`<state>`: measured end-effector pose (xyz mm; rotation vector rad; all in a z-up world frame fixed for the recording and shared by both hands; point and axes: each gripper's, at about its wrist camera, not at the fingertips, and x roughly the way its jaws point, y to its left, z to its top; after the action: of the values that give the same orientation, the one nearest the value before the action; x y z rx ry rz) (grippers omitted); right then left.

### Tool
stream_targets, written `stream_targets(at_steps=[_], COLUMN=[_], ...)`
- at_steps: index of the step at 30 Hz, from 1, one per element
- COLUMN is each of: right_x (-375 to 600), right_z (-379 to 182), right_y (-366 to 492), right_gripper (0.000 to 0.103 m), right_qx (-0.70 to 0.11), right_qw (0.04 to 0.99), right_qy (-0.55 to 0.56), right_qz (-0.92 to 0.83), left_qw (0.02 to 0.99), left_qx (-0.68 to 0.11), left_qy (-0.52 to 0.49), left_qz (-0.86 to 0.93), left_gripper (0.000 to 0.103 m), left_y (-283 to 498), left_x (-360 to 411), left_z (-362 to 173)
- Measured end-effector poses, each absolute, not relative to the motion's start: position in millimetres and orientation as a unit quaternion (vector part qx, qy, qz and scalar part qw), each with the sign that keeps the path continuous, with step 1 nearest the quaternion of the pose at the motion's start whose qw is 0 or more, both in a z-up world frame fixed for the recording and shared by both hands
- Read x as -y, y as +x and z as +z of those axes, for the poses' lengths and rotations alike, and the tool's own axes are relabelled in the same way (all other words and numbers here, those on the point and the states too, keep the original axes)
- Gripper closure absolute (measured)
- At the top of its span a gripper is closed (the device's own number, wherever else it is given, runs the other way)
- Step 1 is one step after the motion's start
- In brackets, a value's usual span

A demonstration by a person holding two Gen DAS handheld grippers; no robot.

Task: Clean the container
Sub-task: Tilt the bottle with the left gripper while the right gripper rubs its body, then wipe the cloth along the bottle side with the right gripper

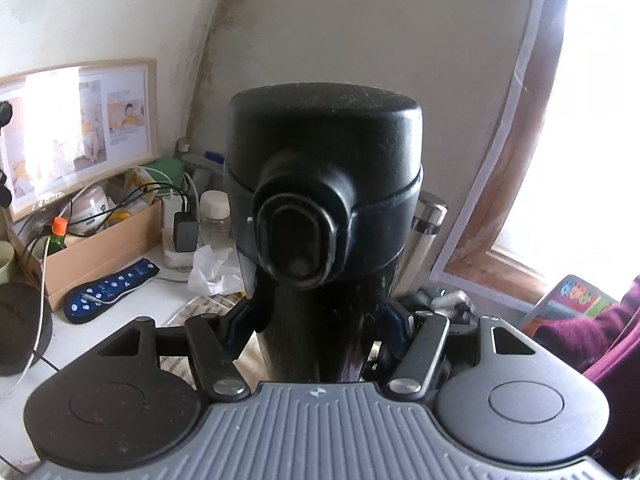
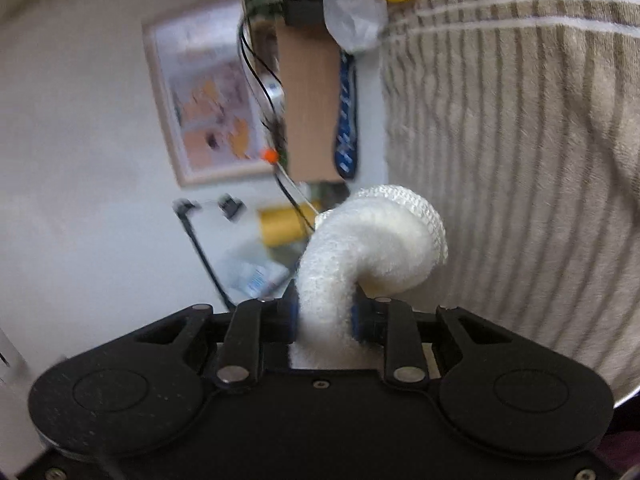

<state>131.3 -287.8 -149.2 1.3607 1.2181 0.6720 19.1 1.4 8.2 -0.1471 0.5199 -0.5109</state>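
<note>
Holding: tall black metal flask with lid (image 1: 324, 208), upright, pinched inside left claw (image 1: 320, 320)
Squeezing: soft white cloth roll (image 2: 360, 256), inside right claw (image 2: 324, 316)
Danger: flask could slip, grip sits low

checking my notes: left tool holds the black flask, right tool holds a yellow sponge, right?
Not quite. The right tool holds a white sponge, not a yellow one, as the right wrist view shows. The left tool does hold the black flask.
</note>
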Motion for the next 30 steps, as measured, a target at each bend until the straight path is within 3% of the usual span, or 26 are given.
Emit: stream_targets(at_steps=[16,30], right_x=[307.9,311.5], right_z=[-156.5,-143.8], right_y=[104.8,112.3], right_gripper=[0.081,0.081], right_qx=[-0.518,-0.477], right_qw=[0.510,0.495], right_qy=[0.630,0.676], right_qz=[0.272,0.267], left_qw=[0.928,0.936], left_qx=[-0.237,-0.232], left_qy=[-0.134,-0.121], left_qz=[-0.253,-0.237], left_gripper=[0.039,0.039], left_y=[23.1,20.9], left_x=[-20.8,-27.4], left_z=[11.4,10.5])
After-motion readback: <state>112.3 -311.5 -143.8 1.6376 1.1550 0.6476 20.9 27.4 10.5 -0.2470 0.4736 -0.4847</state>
